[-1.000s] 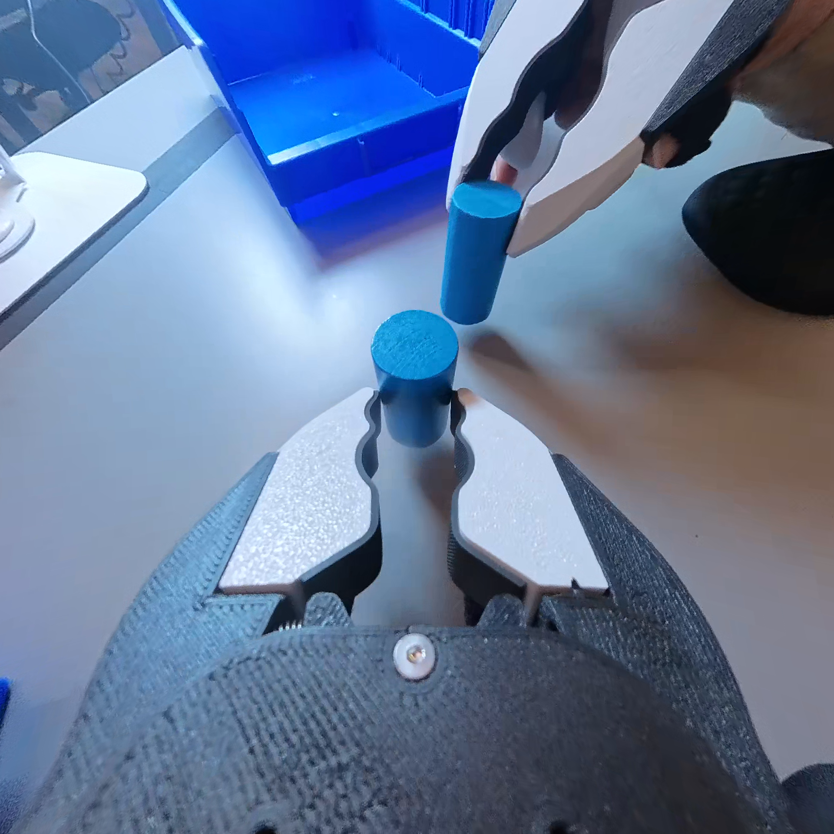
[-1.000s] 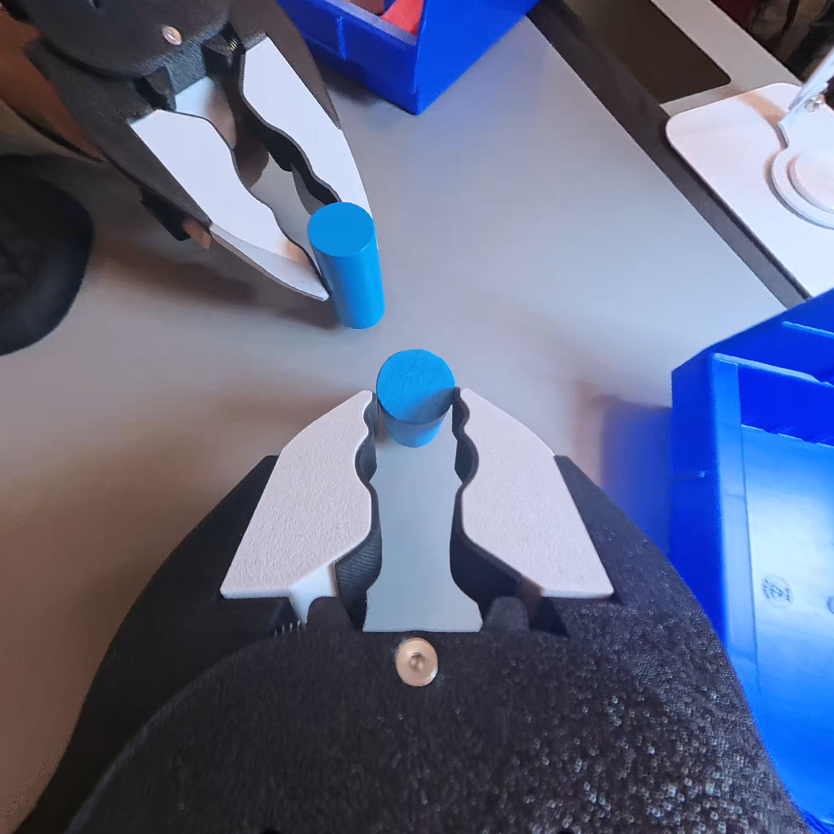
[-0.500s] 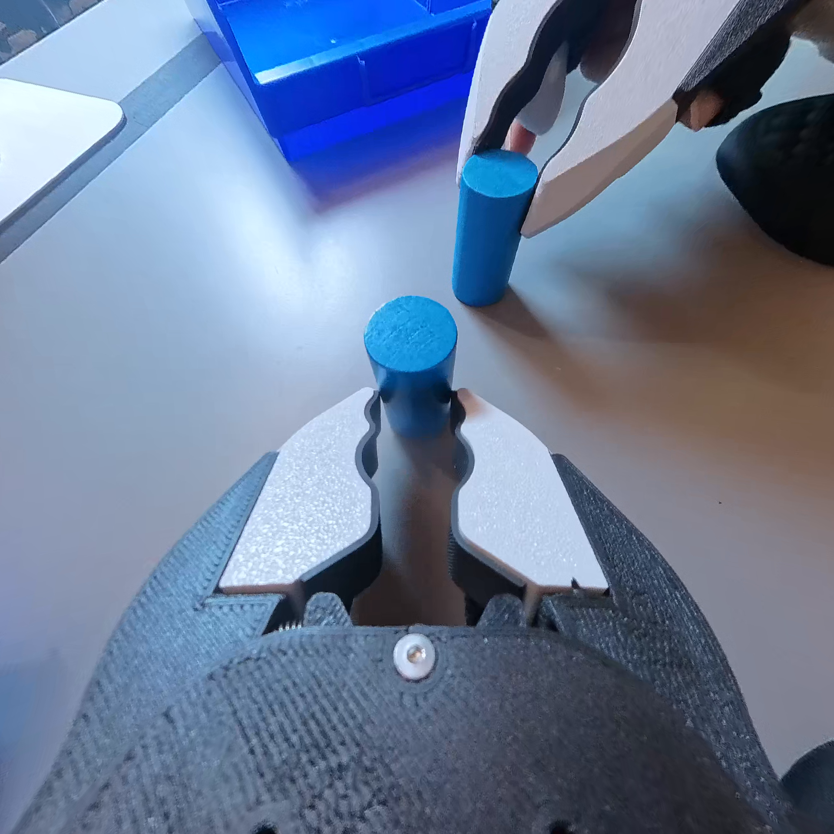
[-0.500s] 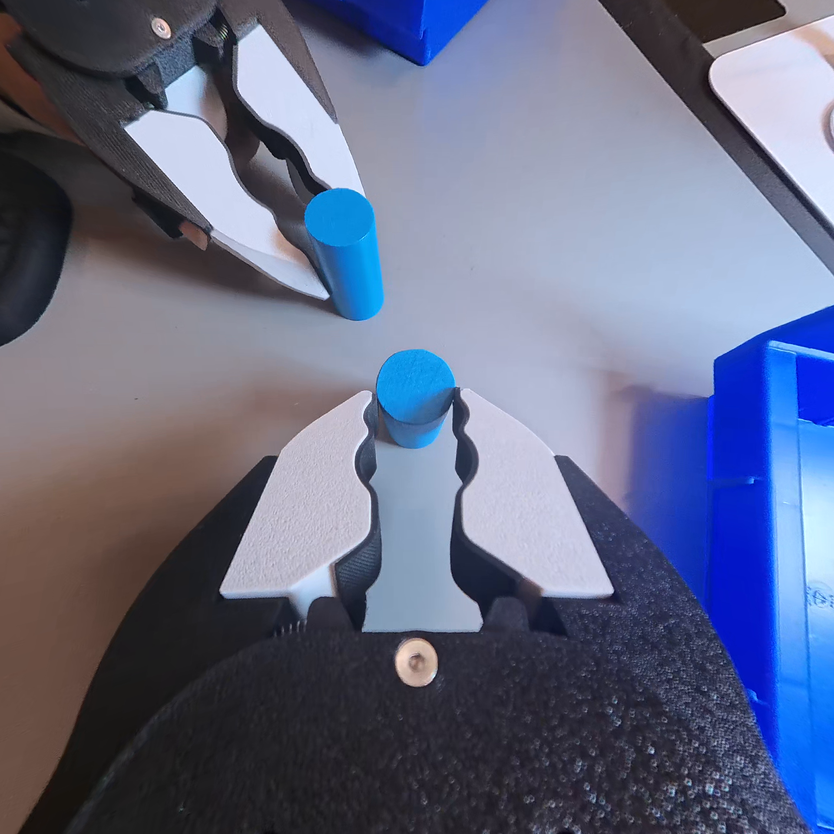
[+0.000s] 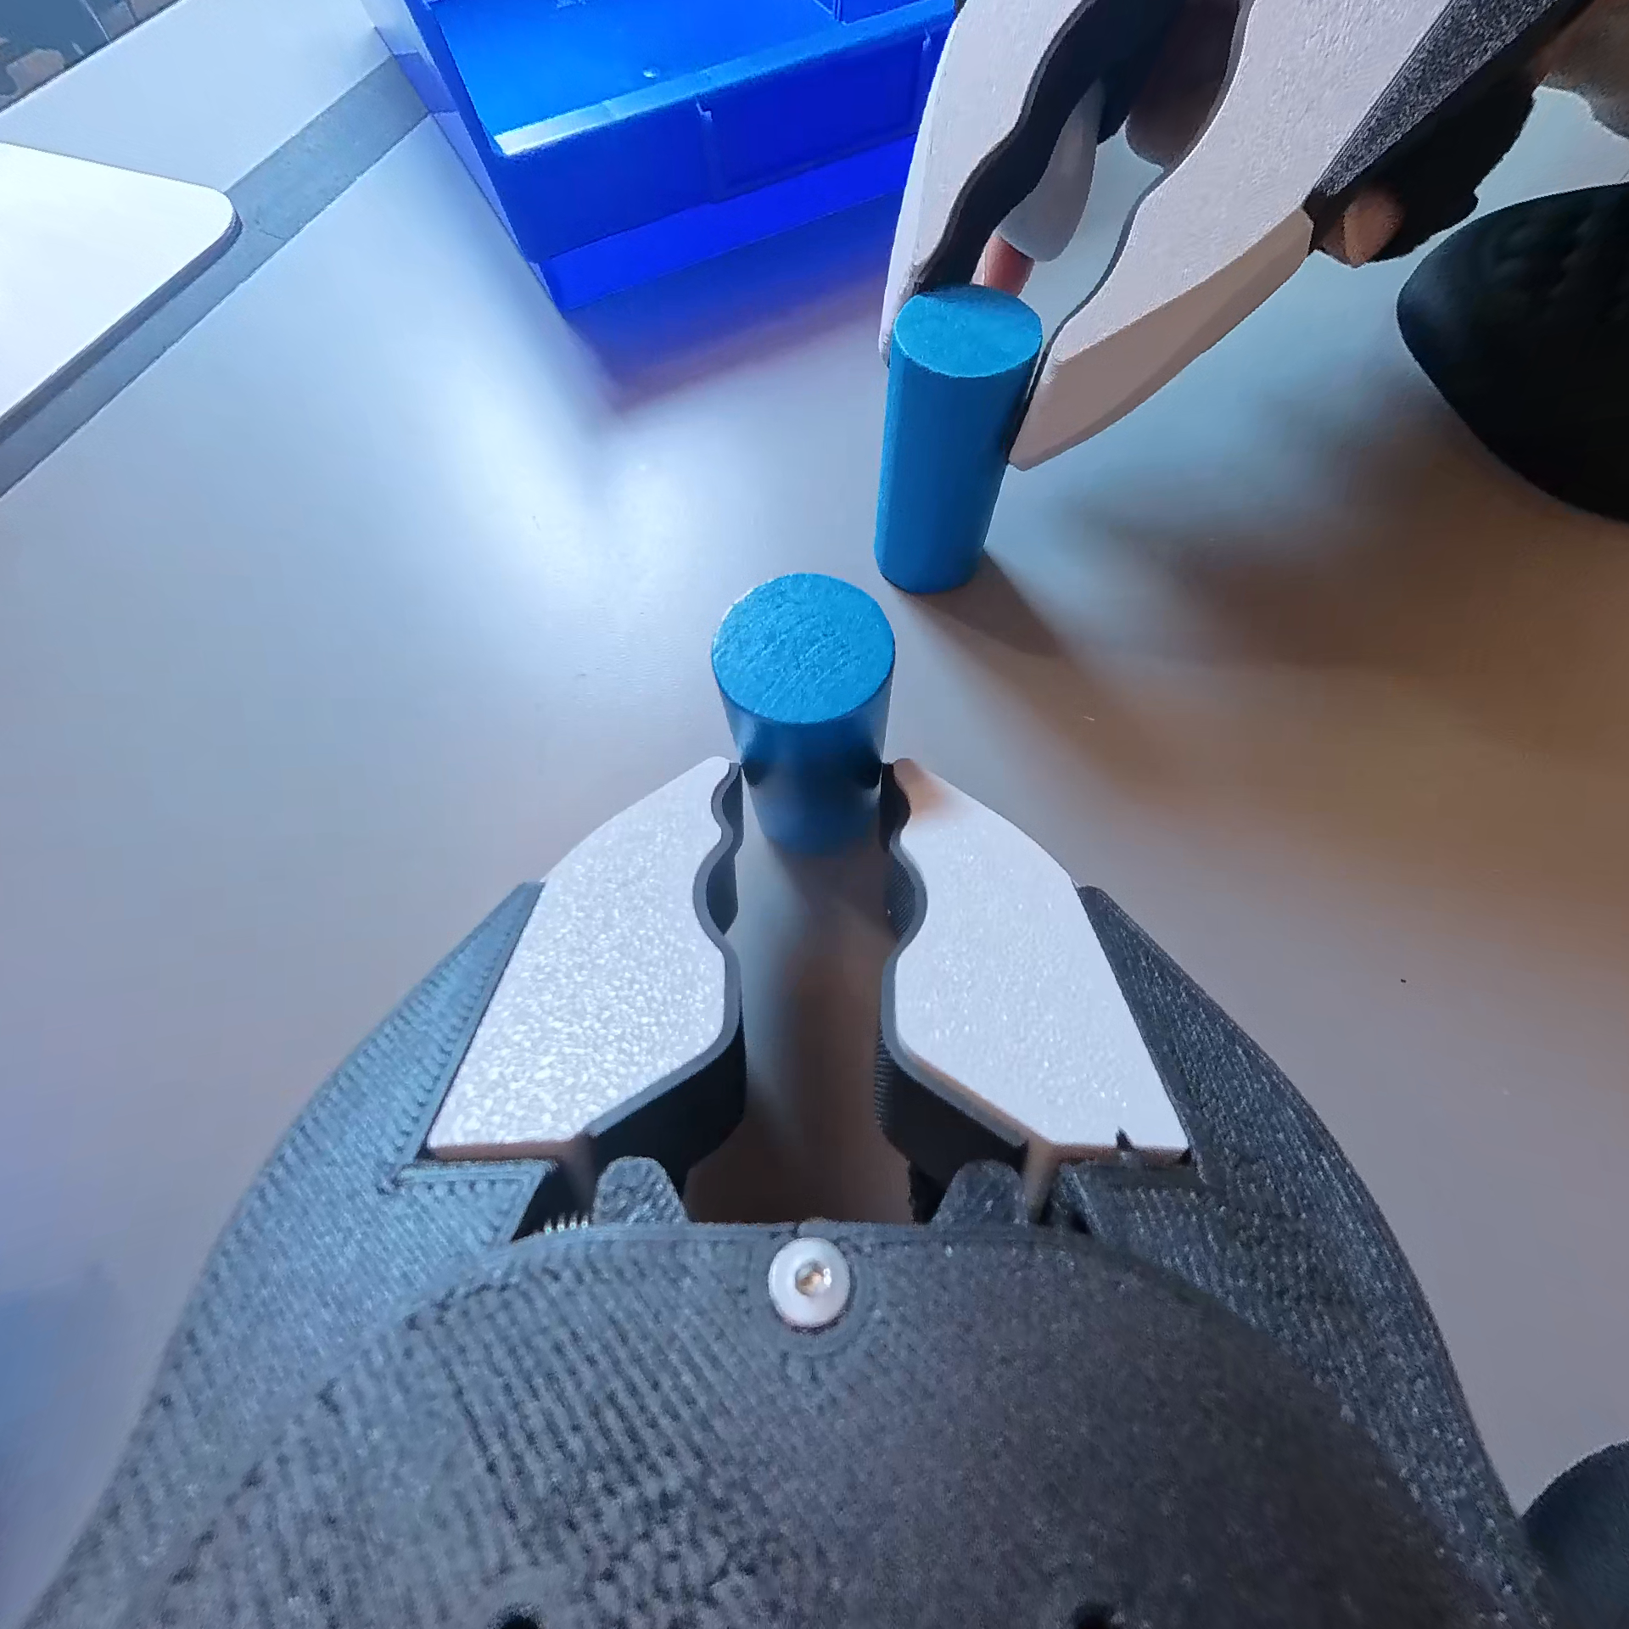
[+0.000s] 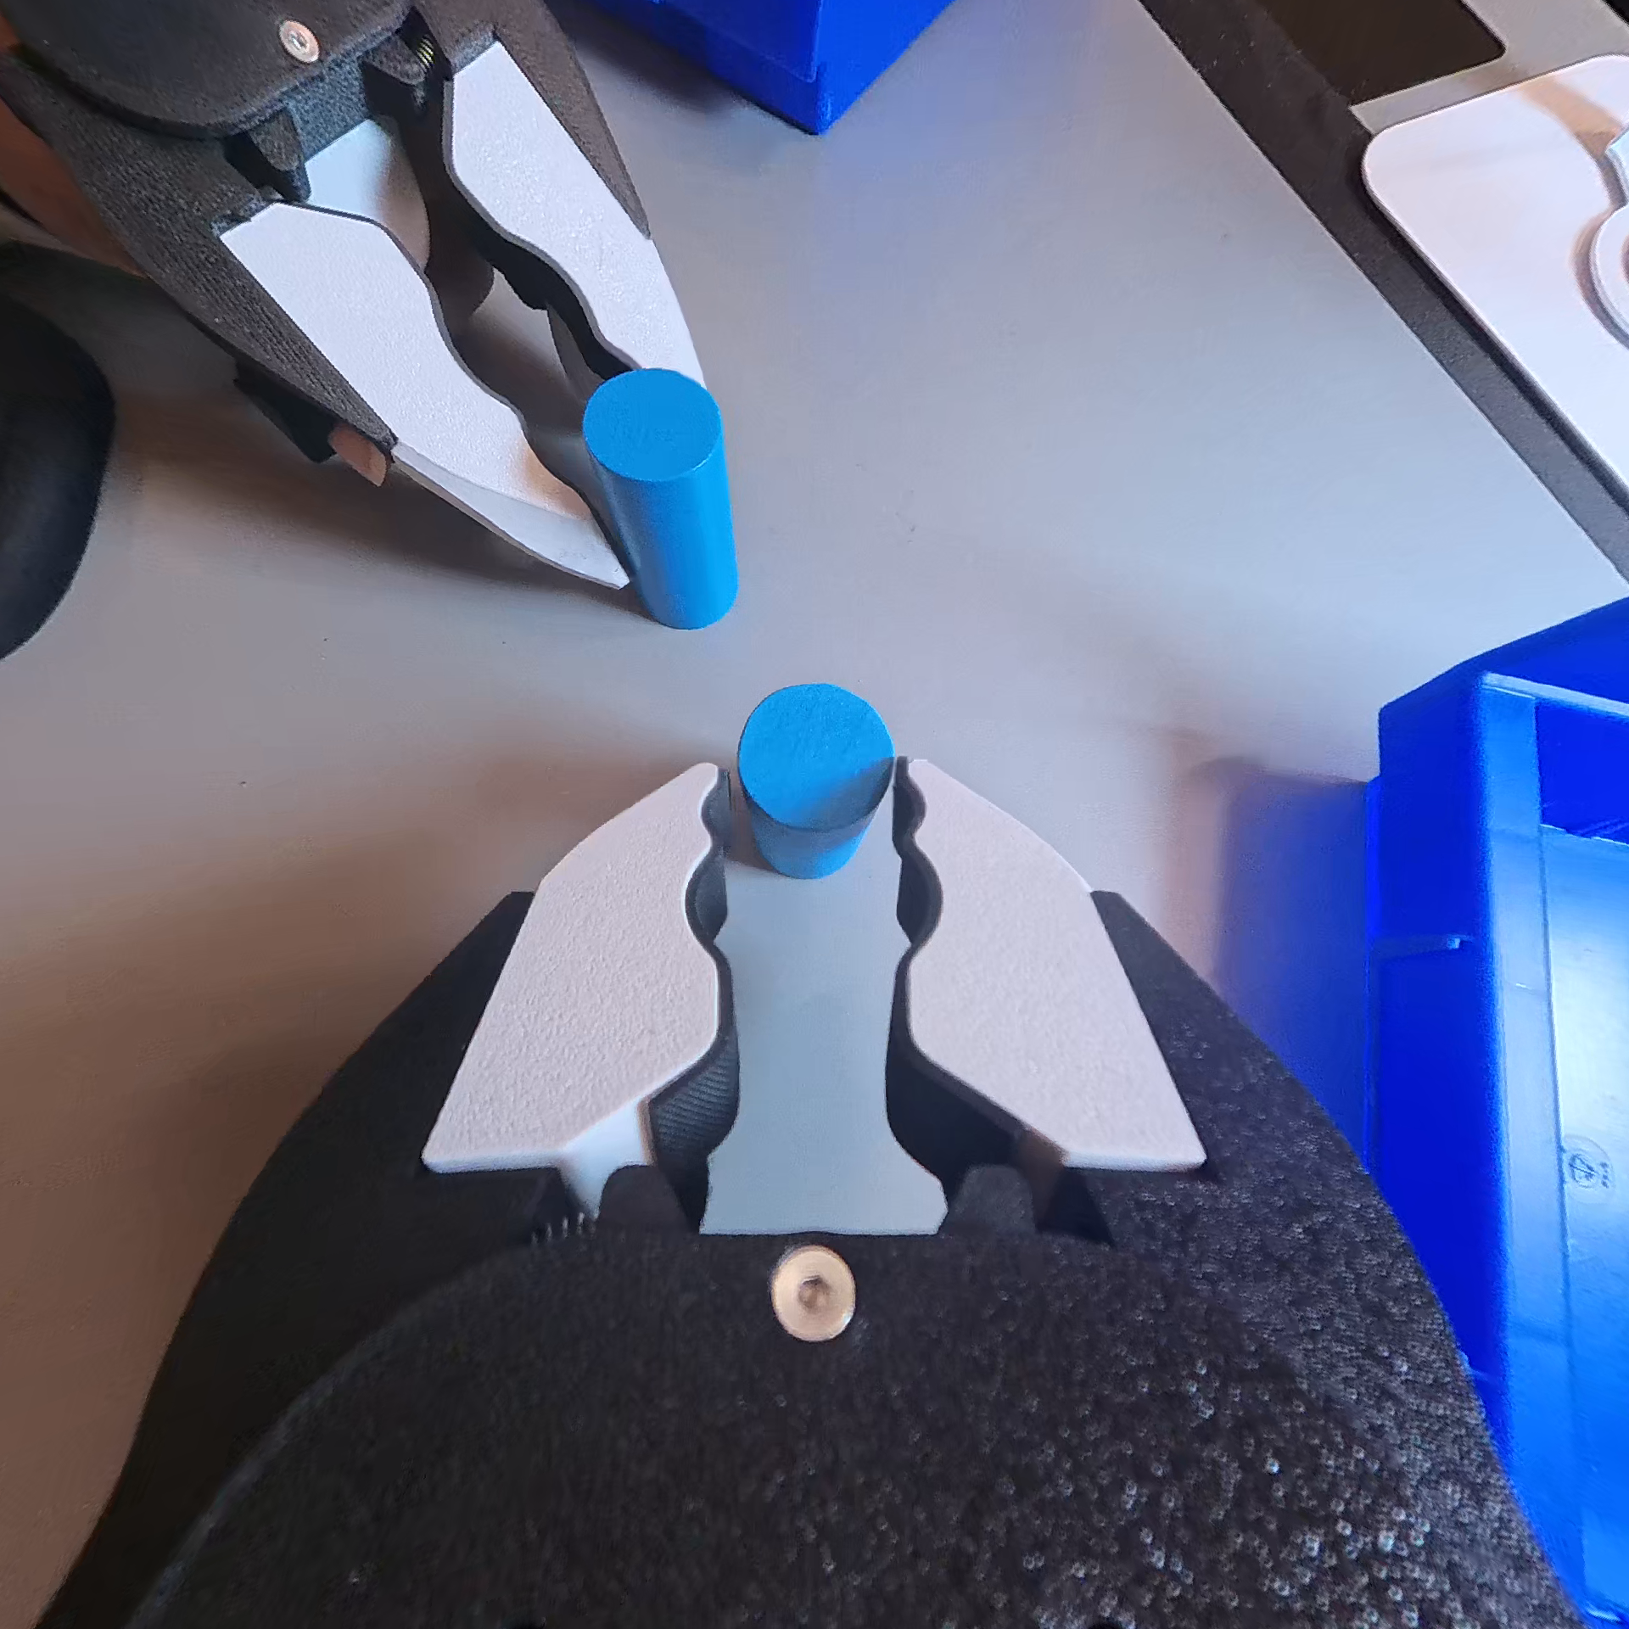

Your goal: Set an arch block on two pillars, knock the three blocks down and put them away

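Observation:
Two blue cylinder pillars stand upright on the grey table (image 5: pixel 353 617), a short gap apart. My left gripper (image 5: pixel 809 776) is shut on one pillar (image 5: pixel 802 696), gripping it below its top. My right gripper (image 6: pixel 809 776) is shut on the other pillar (image 6: pixel 807 767). In the left wrist view the right gripper (image 5: pixel 965 388) reaches in from the upper right around its pillar (image 5: pixel 943 458). In the right wrist view the left gripper (image 6: pixel 657 476) reaches in from the upper left around its pillar (image 6: pixel 679 529). No arch block is in view.
An open blue bin (image 5: pixel 705 115) stands beyond the pillars; it also shows at the right edge of the right wrist view (image 6: pixel 1454 970). A second blue bin (image 6: pixel 793 53) is at the top. A white stand base (image 6: pixel 1498 220) and a black object (image 5: pixel 1543 353) flank the area. The tips of one gripper are about 9 cm away from the tips of the other.
Both grippers came down with their pillars. The right gripper's pillar hung above the table a second ago and now stands on it. The two pillars keep about the same gap.

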The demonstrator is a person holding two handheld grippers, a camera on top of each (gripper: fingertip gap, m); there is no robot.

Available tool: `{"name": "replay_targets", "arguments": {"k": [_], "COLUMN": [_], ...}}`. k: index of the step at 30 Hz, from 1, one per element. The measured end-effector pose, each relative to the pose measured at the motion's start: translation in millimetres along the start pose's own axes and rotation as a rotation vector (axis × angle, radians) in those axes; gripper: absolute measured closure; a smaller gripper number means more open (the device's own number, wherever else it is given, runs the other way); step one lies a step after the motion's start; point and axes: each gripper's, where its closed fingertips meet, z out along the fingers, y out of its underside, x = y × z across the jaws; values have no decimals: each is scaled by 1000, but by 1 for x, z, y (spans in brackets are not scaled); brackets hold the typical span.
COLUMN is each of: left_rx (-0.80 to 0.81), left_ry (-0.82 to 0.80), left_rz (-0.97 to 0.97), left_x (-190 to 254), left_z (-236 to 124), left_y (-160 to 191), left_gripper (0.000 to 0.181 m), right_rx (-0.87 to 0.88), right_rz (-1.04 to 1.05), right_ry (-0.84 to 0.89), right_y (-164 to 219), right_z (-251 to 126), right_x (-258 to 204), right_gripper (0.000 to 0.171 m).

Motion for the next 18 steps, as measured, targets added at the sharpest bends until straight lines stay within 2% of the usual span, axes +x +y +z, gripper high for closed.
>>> {"name": "replay_targets", "arguments": {"k": [18], "left_rx": [5], "left_ry": [-6], "left_rz": [5], "left_x": [0], "left_z": [1], "left_y": [-1], "left_gripper": [151], "right_rx": [12], "right_rz": [0], "right_ry": [10], "right_y": [-1], "right_z": [0], "right_x": [0], "right_gripper": [139]}}
